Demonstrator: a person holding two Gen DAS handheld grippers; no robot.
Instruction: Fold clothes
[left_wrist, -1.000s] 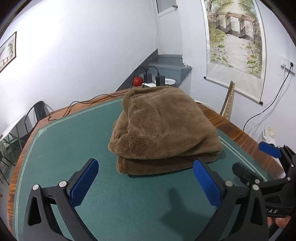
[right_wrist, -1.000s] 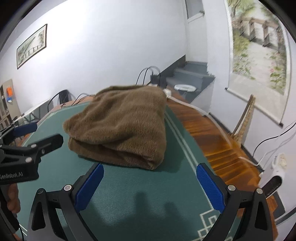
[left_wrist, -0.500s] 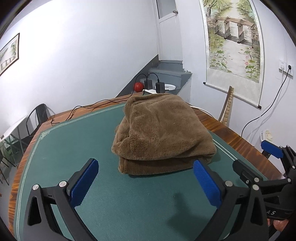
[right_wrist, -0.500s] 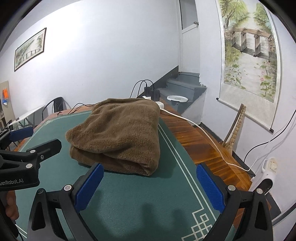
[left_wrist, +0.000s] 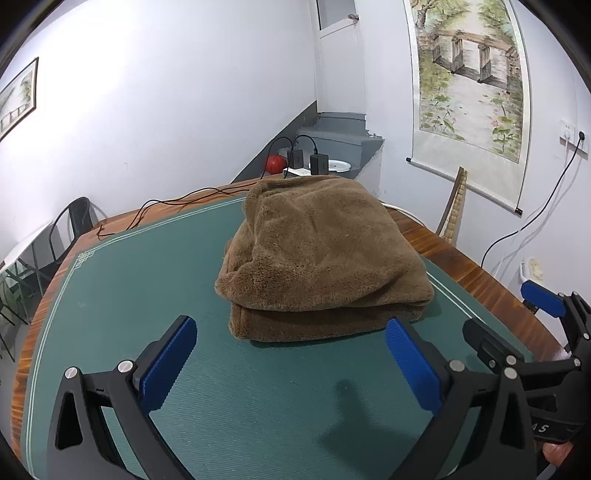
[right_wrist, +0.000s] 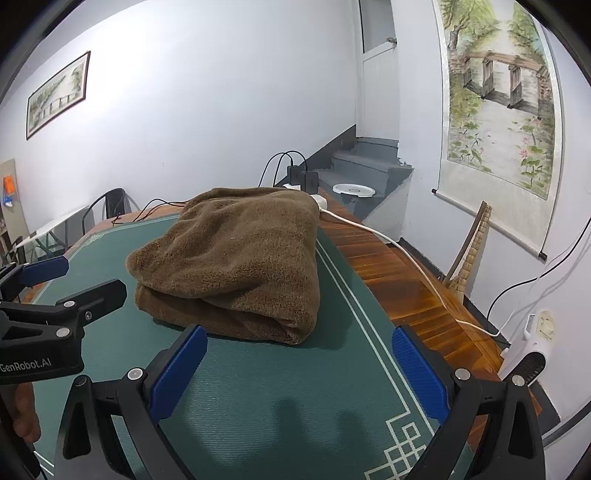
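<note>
A brown fleece garment (left_wrist: 321, 254) lies folded in a thick stack on the green table mat (left_wrist: 147, 288); it also shows in the right wrist view (right_wrist: 240, 258). My left gripper (left_wrist: 291, 362) is open and empty, just short of the garment's near edge. My right gripper (right_wrist: 299, 369) is open and empty, in front of the garment's near right corner. The right gripper also shows at the right of the left wrist view (left_wrist: 517, 325), and the left gripper at the left of the right wrist view (right_wrist: 70, 277).
The table's wooden border (right_wrist: 388, 266) runs along the right with a white cable (right_wrist: 406, 251). Black chargers (left_wrist: 310, 162) and cords sit at the far edge. A chair (left_wrist: 77, 218) stands at the left. A white heater (right_wrist: 528, 347) is on the floor at the right.
Both grippers have drawn back and risen slightly from the garment, so it sits farther off. The garment has not moved.
</note>
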